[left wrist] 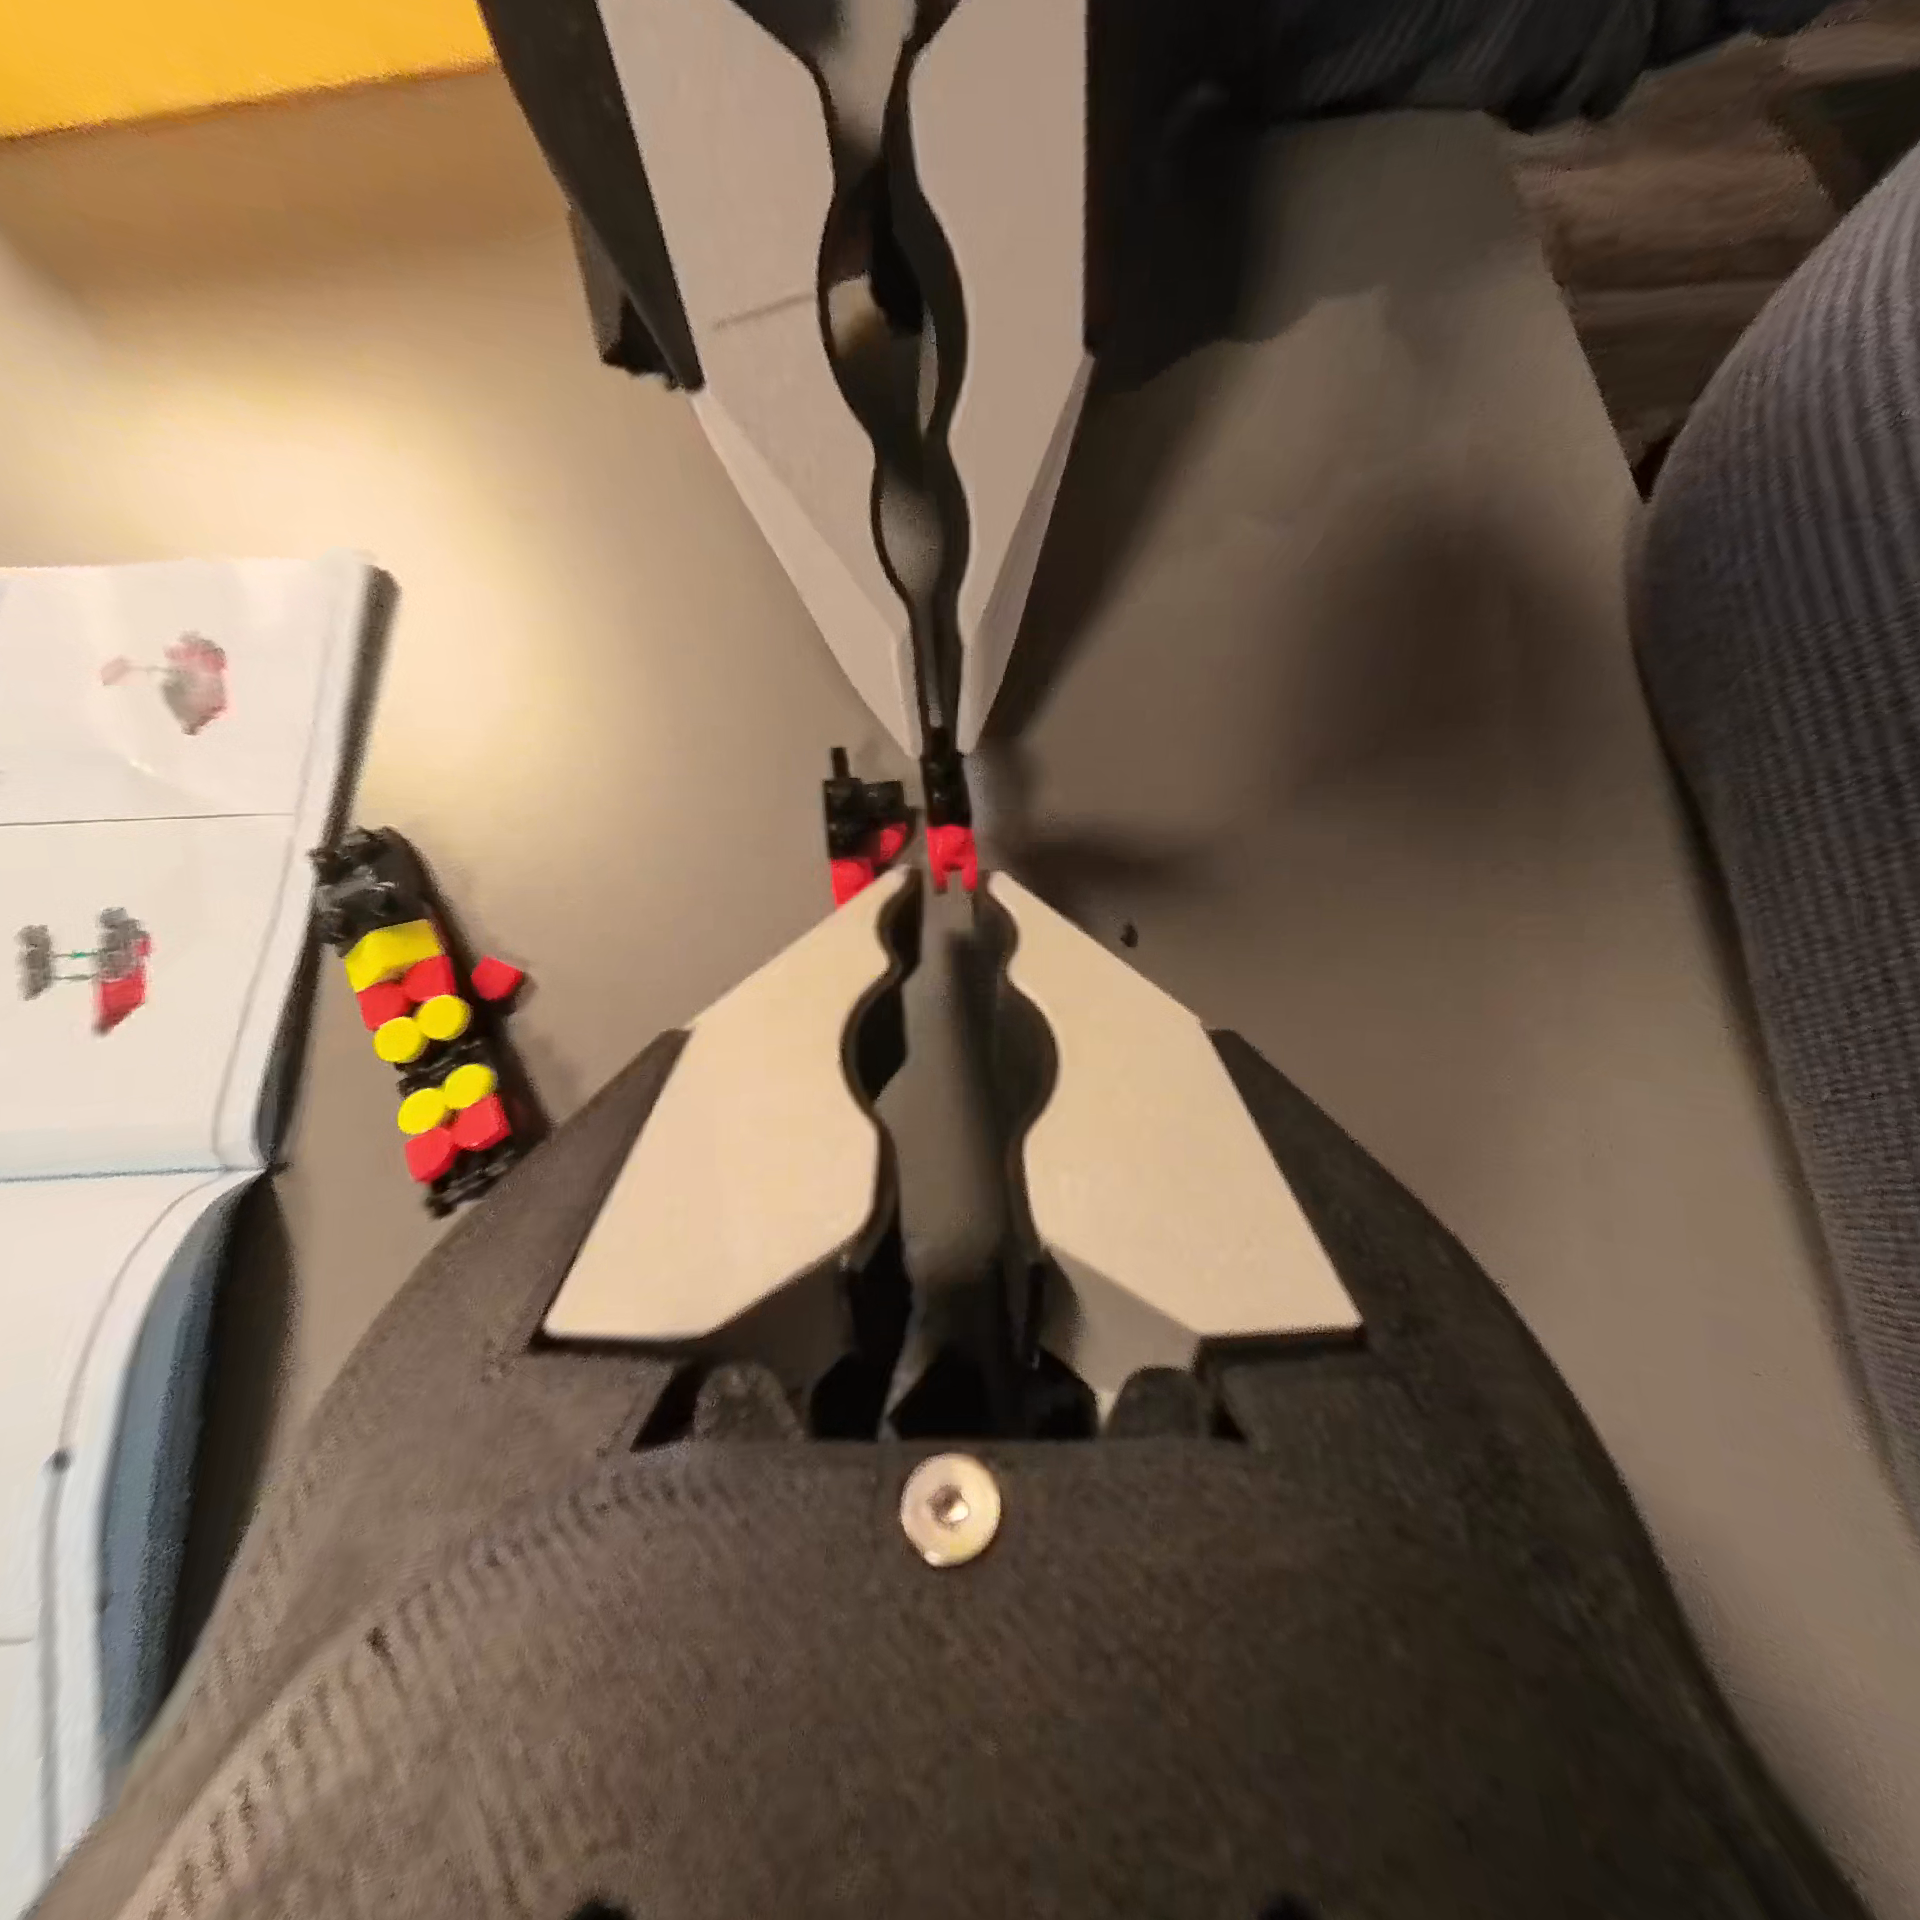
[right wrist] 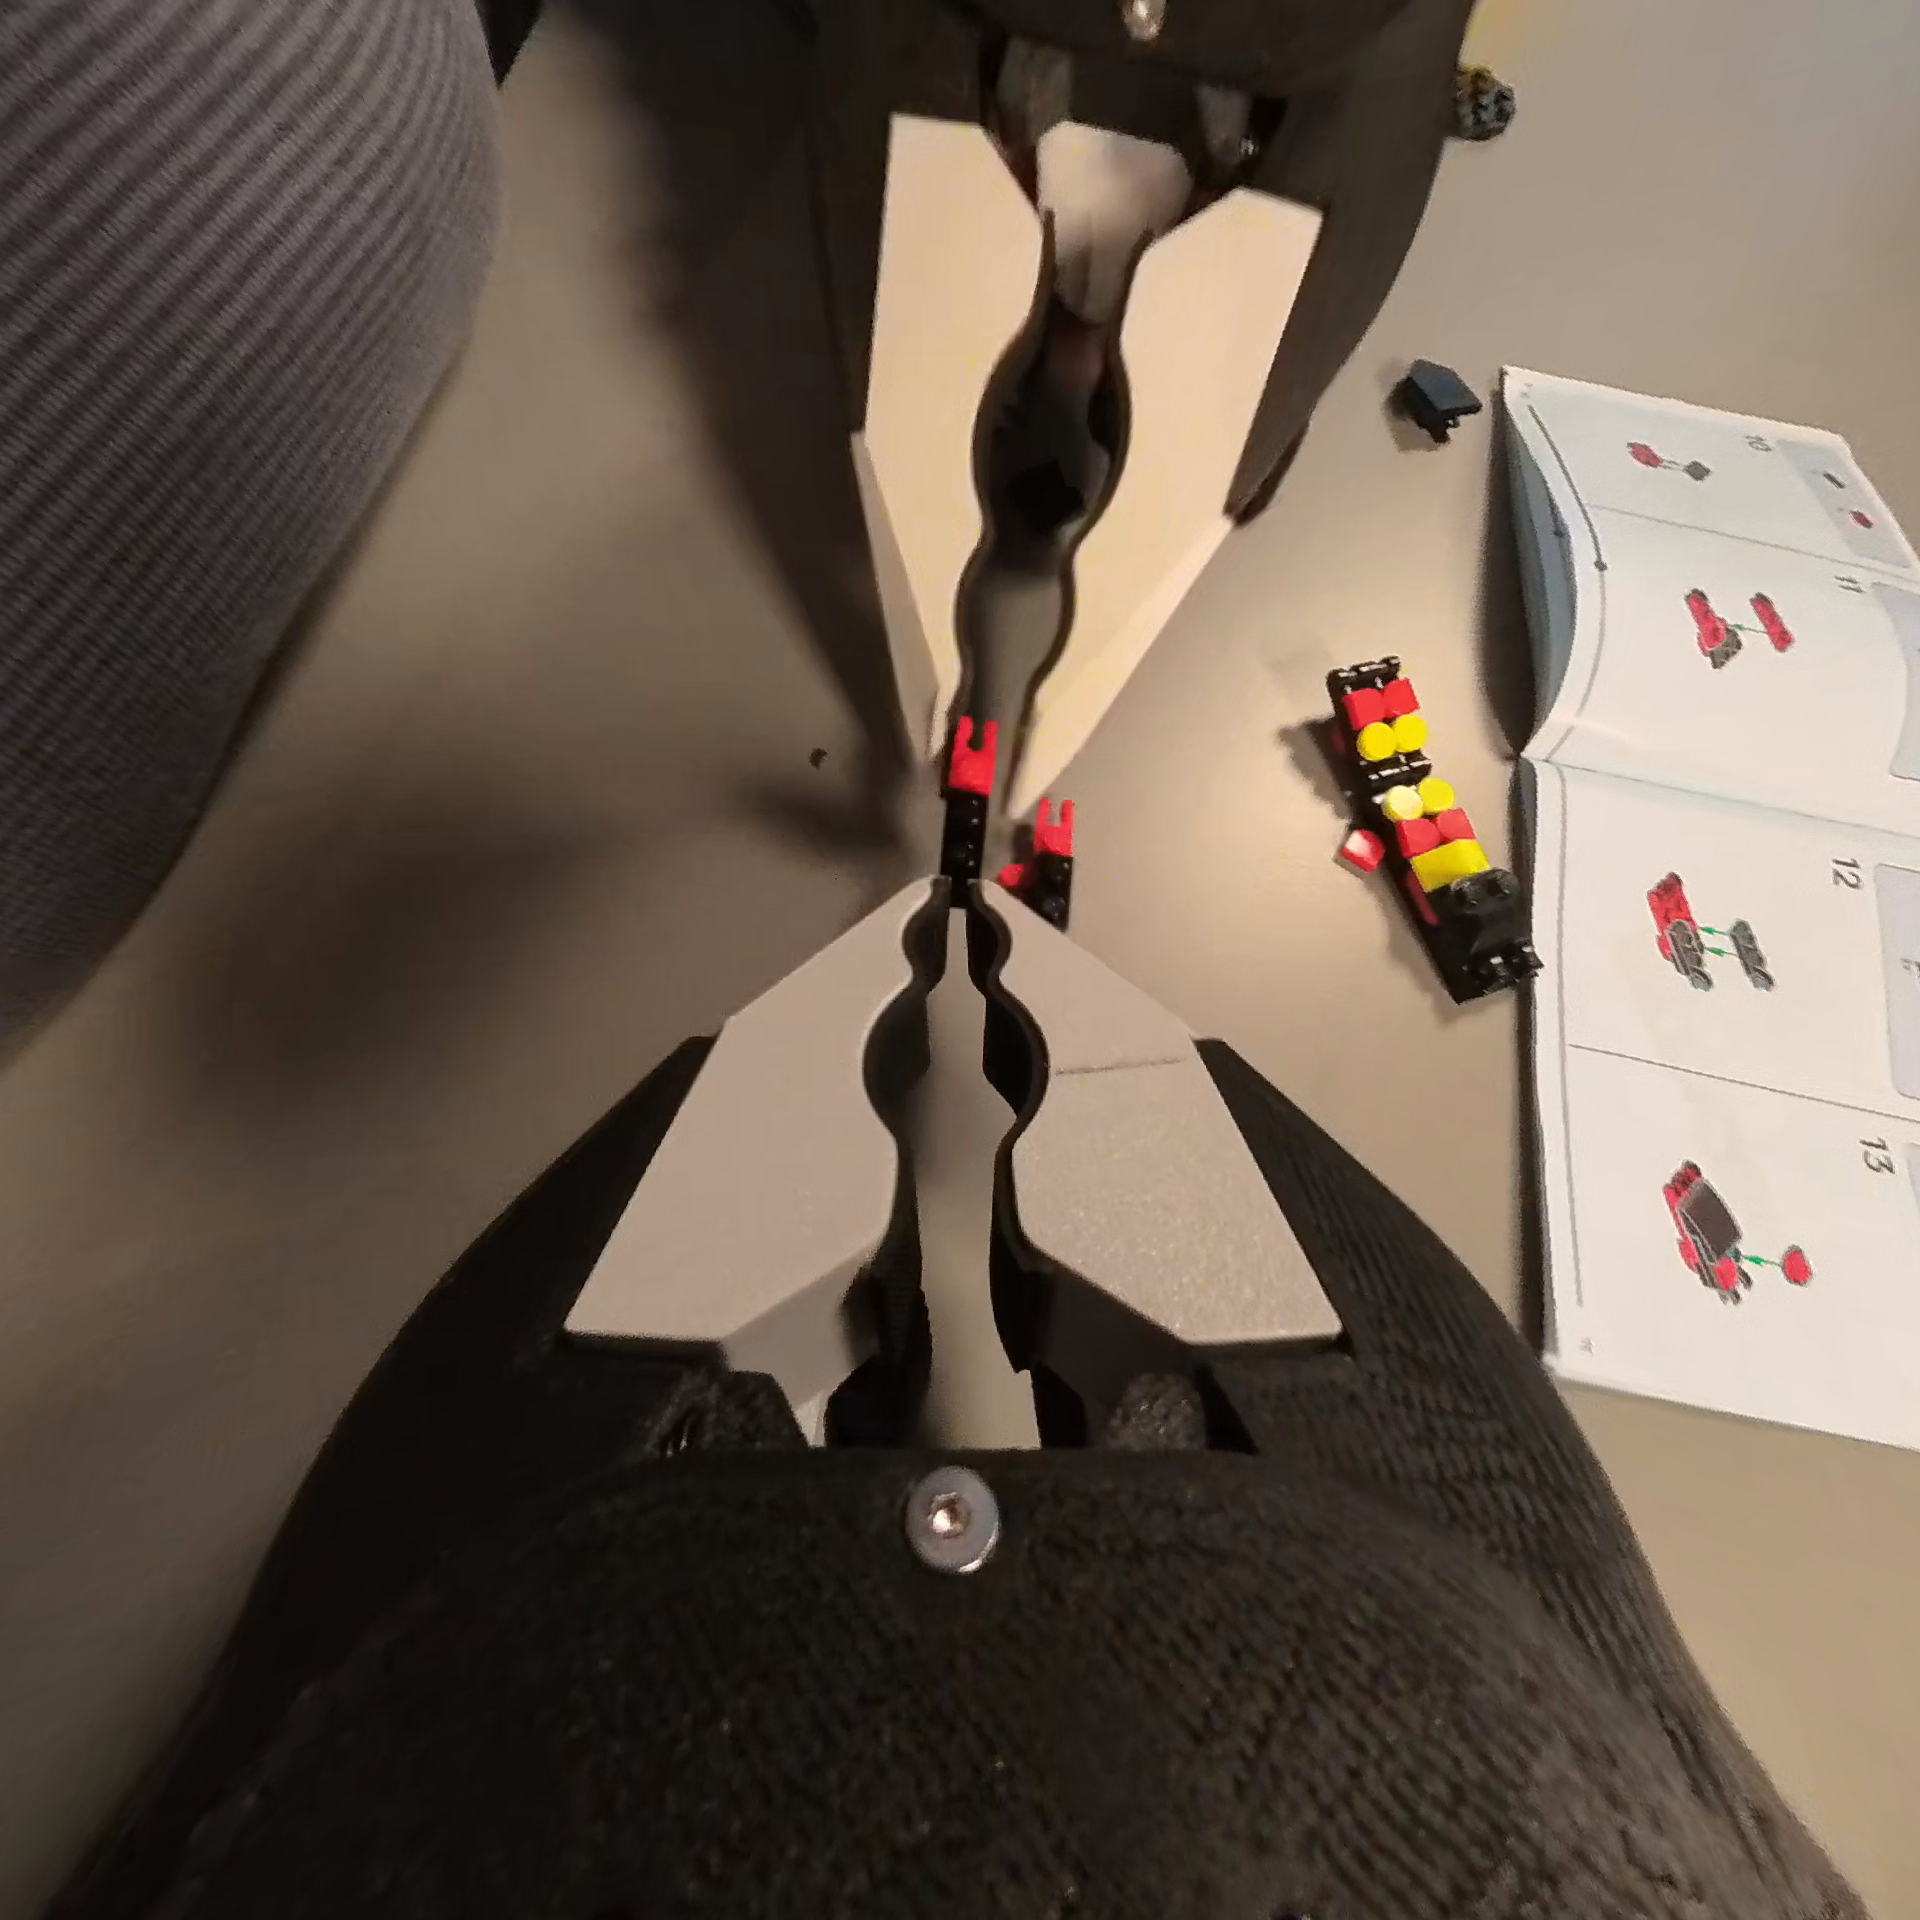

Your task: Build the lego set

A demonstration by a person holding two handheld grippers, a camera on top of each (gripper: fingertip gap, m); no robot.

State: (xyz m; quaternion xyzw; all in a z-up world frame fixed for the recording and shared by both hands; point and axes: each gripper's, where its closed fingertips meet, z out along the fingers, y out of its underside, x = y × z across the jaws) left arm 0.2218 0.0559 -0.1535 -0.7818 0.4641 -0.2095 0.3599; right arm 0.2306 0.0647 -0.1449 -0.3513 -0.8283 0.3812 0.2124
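The setting reads as an indoor desk or hobby table, though the exact kind of room cannot be told. A smooth grey-beige tabletop fills both views under warm indoor light. On it lies an open instruction booklet with pictured building steps, and beside it a half-built brick assembly in black, red and yellow. A dark ribbed fabric shape, perhaps a sleeve or upholstery, borders the table edge. A yellow surface shows in one far corner.
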